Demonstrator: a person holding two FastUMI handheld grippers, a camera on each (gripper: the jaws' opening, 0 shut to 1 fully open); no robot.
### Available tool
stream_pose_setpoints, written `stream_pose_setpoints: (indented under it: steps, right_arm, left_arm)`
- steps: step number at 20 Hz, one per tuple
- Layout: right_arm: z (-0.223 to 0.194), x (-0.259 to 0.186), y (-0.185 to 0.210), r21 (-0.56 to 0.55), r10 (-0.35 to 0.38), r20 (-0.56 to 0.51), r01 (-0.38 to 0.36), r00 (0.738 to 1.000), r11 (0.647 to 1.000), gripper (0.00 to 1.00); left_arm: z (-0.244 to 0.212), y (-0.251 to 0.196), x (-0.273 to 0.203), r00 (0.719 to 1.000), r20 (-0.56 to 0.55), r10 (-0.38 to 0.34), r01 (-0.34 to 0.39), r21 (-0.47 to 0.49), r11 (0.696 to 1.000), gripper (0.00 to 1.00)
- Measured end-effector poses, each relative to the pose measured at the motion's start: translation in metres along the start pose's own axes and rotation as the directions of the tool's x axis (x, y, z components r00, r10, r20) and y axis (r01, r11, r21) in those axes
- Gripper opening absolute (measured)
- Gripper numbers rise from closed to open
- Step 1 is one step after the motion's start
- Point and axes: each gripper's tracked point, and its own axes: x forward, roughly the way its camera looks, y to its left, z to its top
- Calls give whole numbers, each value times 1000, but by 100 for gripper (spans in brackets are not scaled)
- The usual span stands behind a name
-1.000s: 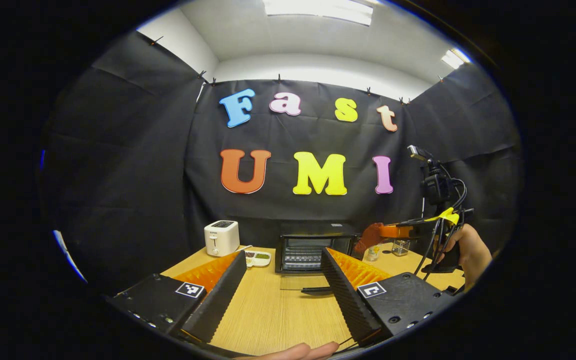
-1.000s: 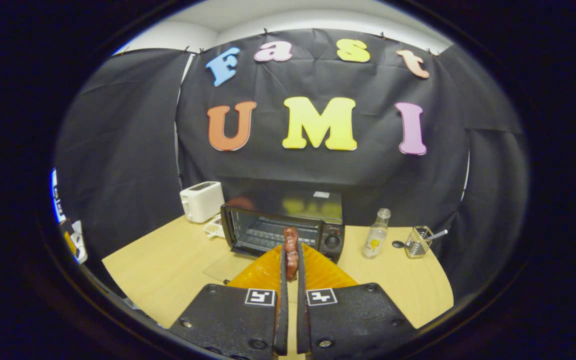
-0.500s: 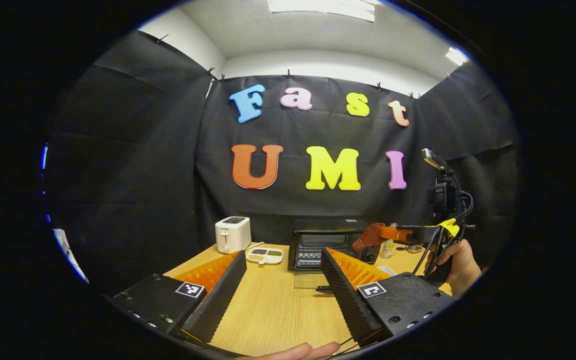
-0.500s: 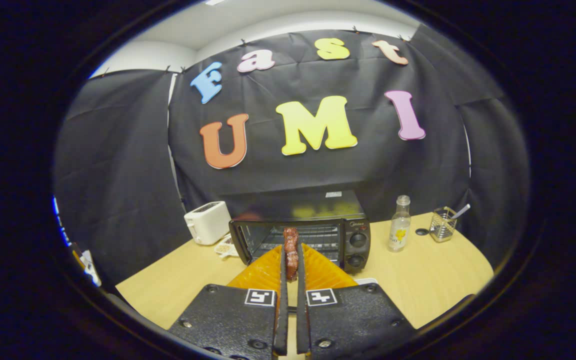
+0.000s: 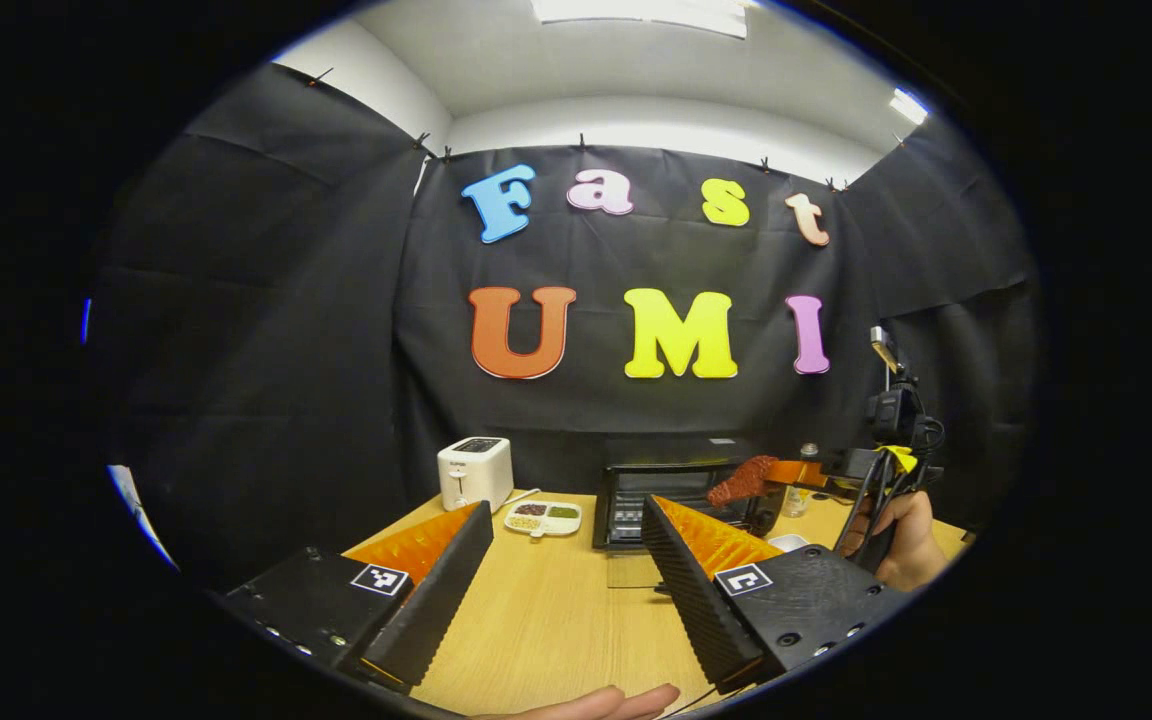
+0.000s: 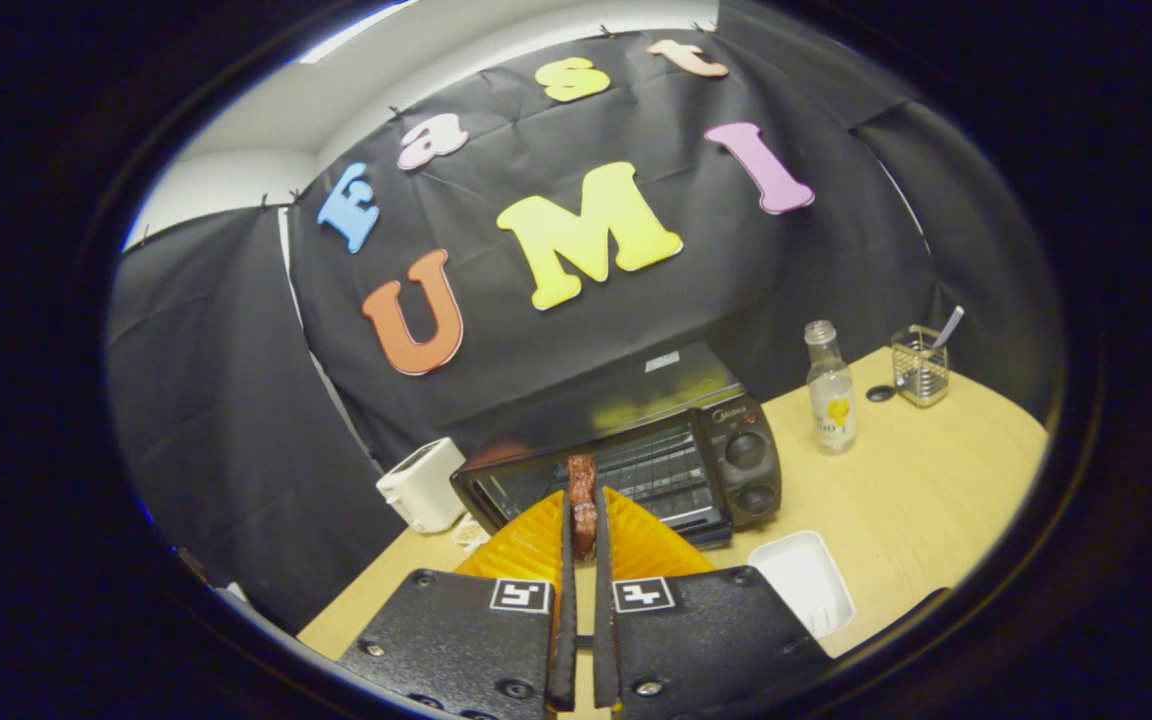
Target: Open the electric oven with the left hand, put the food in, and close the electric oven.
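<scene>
With its glass door down, the black countertop electric oven (image 6: pixel 636 455) waited as the right gripper (image 6: pixel 582 520), pinching a reddish-brown strip of food (image 6: pixel 583 500), neared its mouth; insertion looked next. The left gripper (image 5: pixel 561 560) hung spread, empty.

Oven (image 6: pixel 636 470) mouth stands open, rack visible inside; door (image 5: pixel 636 572) lies flat on the table (image 5: pixel 556 630) in front of it, handle at its near edge. Way in is from the front, over the door. Right gripper (image 6: pixel 582 530) sits before the opening, fingers closed on a strip of meat (image 6: pixel 582 500). Left gripper (image 5: pixel 566 580) hangs back over bare tabletop, fingers spread wide.

Left of oven: toaster (image 5: pixel 474 472) and snack dish (image 5: pixel 543 516), close by. Right of oven: white tray (image 6: pixel 814 583) near the front corner; bottle (image 6: pixel 829 390) and wire basket (image 6: pixel 918 365) farther back. Open table between tray and bottle.
</scene>
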Motion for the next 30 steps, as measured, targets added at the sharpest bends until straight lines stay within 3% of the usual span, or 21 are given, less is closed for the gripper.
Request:
stream_pose_setpoints:
  steps: [9,15,18,21,30]
  right_arm:
    - [-10,60,-29,208,16,-24,-10,1000,978,10]
    - [-30,125,-50,401,-2,-62,27,998,916,10]
    - [-48,157,-48,387,-16,-77,45,997,921,10]
    - [-49,176,-38,451,11,-47,11,999,892,10]
    - [-60,207,-45,394,-99,-2,92,995,914,14]
  left_arm:
    - [-20,-8,32,999,-41,-2,4,32,999,95]
    - [-24,-26,41,999,-43,-30,33,57,998,95]
    - [-30,-24,45,998,-53,-29,33,74,997,95]
    - [-35,-20,45,998,-57,-25,29,68,997,96]
    - [-45,-18,38,997,-71,-34,38,53,998,95]
